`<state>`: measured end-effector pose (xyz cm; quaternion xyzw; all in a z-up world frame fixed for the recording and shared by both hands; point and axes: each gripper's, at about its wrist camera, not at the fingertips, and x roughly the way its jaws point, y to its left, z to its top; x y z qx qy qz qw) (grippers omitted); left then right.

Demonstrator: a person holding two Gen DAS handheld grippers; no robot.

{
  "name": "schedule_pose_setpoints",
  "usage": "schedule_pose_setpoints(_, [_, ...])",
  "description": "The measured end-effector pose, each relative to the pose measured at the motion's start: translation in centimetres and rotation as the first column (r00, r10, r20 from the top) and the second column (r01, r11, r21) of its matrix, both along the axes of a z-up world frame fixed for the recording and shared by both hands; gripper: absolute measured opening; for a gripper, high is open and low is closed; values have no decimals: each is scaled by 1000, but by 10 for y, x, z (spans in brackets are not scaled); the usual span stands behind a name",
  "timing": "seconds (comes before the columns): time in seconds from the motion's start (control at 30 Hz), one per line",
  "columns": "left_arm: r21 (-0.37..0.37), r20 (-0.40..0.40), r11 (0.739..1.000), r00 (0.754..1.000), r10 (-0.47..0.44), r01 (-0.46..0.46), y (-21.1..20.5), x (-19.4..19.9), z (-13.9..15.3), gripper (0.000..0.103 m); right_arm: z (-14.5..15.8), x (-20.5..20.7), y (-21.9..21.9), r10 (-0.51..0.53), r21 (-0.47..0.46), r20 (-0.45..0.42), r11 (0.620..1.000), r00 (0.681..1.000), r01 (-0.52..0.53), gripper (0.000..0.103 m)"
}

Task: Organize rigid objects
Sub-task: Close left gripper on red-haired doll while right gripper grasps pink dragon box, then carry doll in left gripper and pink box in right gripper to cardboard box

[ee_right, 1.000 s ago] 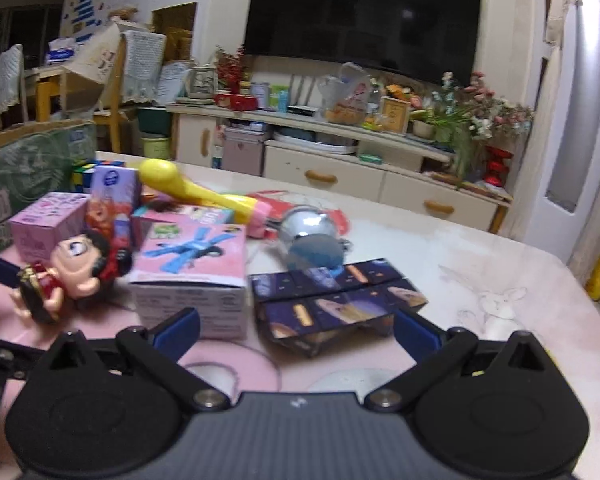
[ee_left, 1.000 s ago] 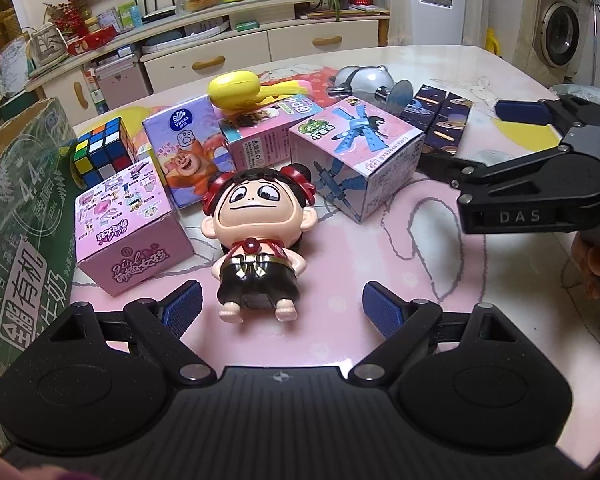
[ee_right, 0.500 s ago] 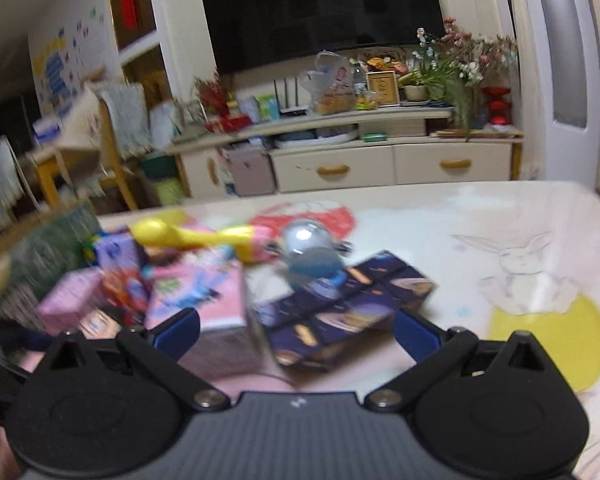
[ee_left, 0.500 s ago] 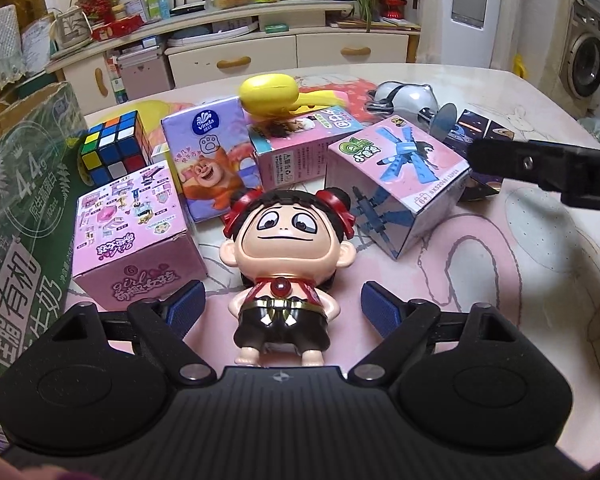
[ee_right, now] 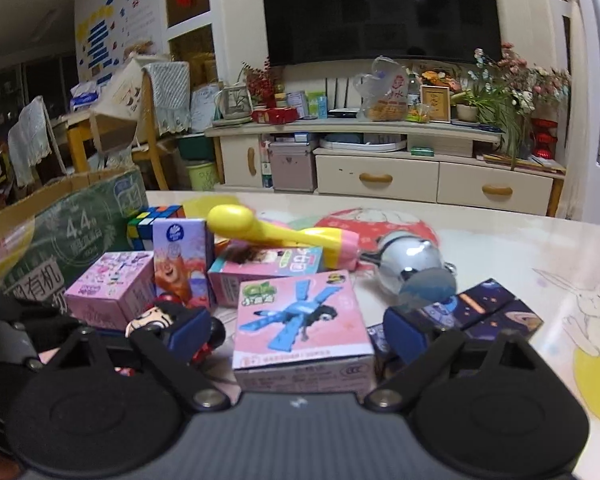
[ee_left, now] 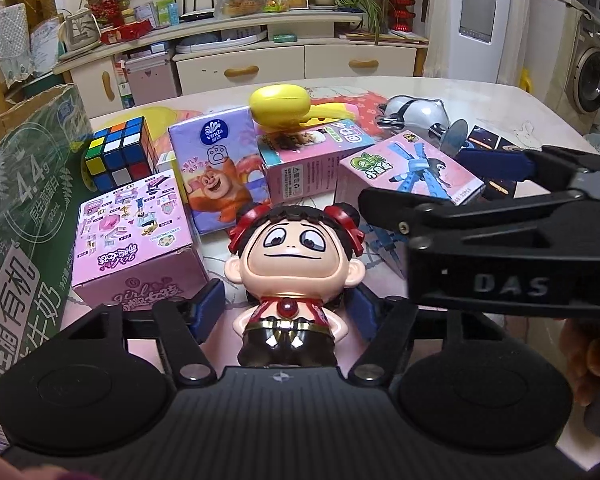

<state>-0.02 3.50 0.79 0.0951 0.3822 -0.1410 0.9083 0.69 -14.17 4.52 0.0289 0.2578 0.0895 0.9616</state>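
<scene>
As left claw [ee_left: 286,310] closes, doll [ee_left: 292,268] between pads, unpressed.

Between the matt black plastic left tongs [ee_left: 286,310] lies a glossy plastic doll with red hair buns [ee_left: 294,264]; ahead, smooth printed pink cardboard boxes [ee_left: 134,236] on the polished marble-look table [ee_left: 452,92].

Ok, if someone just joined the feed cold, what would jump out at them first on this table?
Probably the big-headed doll with red hair buns, lying right between the left gripper as its jaws close around it. Next, the pink box with the blue dragonfly, sitting between the right gripper fingers, whose jaws are also closing. Behind them, the yellow toy hammer rests on top of the other boxes, with the Rubik's cube by the green carton.
</scene>
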Motion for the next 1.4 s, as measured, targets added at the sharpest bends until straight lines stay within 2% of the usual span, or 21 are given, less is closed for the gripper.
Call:
schedule_pose_setpoints(0.03, [-3, 0, 1000, 1000, -1, 1, 1, 0, 0, 75, -2, 1, 0, -2, -6, -3, 1000, 1000, 2, 89])
schedule_pose_setpoints(0.2, [-15, 5, 1000, 1000, -15, 15, 3, -3, 0, 69, -7, 4, 2, -4, -20, -9, 1000, 1000, 3, 84])
schedule_pose_setpoints(0.37, [-17, 2, 1000, 1000, -8, 8, 7, -4, 1, 68, -8, 7, 7, 5, -57, -8, 998, 1000, -6, 72])
schedule_pose_setpoints(0.63, [-39, -19, 999, 1000, 15, -15, 16, -6, 3, 67, -6, 2, 2, -4, -35, 6, 999, 1000, 4, 71])
schedule_pose_setpoints(0.73, [-56, -3, 998, 1000, 15, -16, 21, -9, 9, 67, 0, -3, 0, -20, -14, 27, 1000, 999, 21, 71])
schedule_pose_setpoints(1.07, [-155, 51, 988, 999, 14, -6, 40, -18, 42, 67, 23, -31, -5, -112, 9, 78, 994, 991, 111, 71])
schedule_pose_setpoints(1.4, [-237, 125, 971, 992, 9, 21, 71, -31, 80, 67, 39, -49, 12, -170, 38, 76, 985, 982, 168, 71])
